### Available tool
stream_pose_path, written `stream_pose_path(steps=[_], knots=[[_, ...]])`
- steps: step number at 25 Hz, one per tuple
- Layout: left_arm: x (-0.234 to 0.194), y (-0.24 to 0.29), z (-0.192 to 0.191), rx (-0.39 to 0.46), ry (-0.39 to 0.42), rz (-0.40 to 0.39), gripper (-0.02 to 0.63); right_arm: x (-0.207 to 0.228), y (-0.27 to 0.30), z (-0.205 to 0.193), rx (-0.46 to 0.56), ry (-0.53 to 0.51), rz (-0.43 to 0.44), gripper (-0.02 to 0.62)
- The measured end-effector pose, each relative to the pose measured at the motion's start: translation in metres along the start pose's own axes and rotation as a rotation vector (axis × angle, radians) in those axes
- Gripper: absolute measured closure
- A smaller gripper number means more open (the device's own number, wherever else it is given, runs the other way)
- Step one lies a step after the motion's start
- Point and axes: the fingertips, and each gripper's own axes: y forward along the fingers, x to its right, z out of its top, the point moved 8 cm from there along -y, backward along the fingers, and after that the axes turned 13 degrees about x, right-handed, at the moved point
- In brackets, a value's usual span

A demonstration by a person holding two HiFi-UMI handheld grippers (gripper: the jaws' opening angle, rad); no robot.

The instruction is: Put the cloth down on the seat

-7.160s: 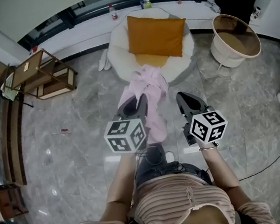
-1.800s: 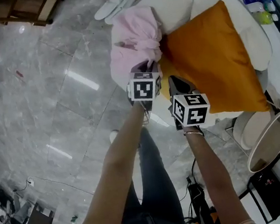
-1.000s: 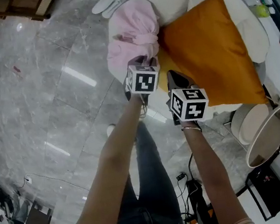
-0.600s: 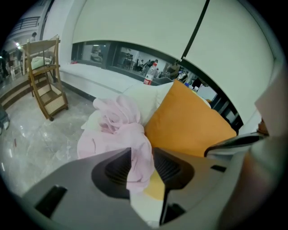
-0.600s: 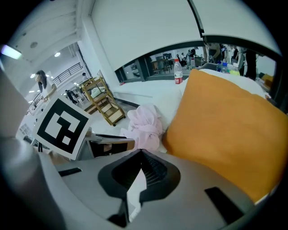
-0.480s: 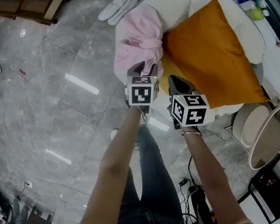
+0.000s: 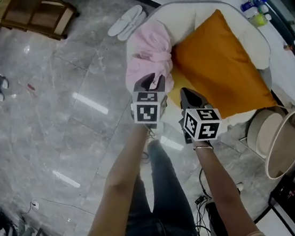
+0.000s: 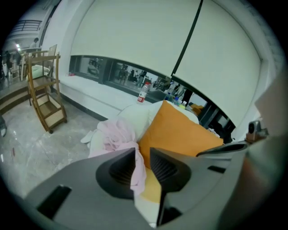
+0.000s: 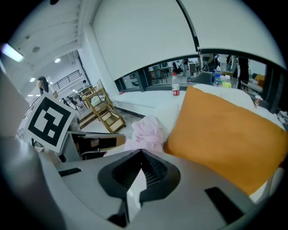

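The pink cloth lies bunched on the left edge of the white round seat, against the orange cushion. My left gripper is at the cloth's near edge. In the left gripper view its jaws are closing. A hanging fold of the cloth shows in the gap by the left jaw, and the pads do not press on it. My right gripper hovers just right of it over the cushion's near corner. Its jaws meet at the tips with nothing between them.
A pair of white slippers lies on the marble floor left of the seat. A wooden shelf stands at the far left. A round basket table is at the right, and bottles stand on the ledge behind the seat.
Seven seconds ago the cloth hung from my left gripper over the floor; now it rests on the seat. Over the last second the left gripper has drawn back slightly toward me.
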Motion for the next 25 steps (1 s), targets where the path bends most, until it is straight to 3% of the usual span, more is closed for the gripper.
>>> stream_pose_path(steps=[13,25], knots=[[0.008,-0.070,0.060,0.104,0.063,-0.033,0.592,-0.041,-0.046,0.047,0.099,-0.008,-0.003,0.588],[0.017,-0.134,0.104,0.209,0.115,-0.143,0.594,-0.086,-0.094,0.077,0.228,0.006,0.011,0.588]])
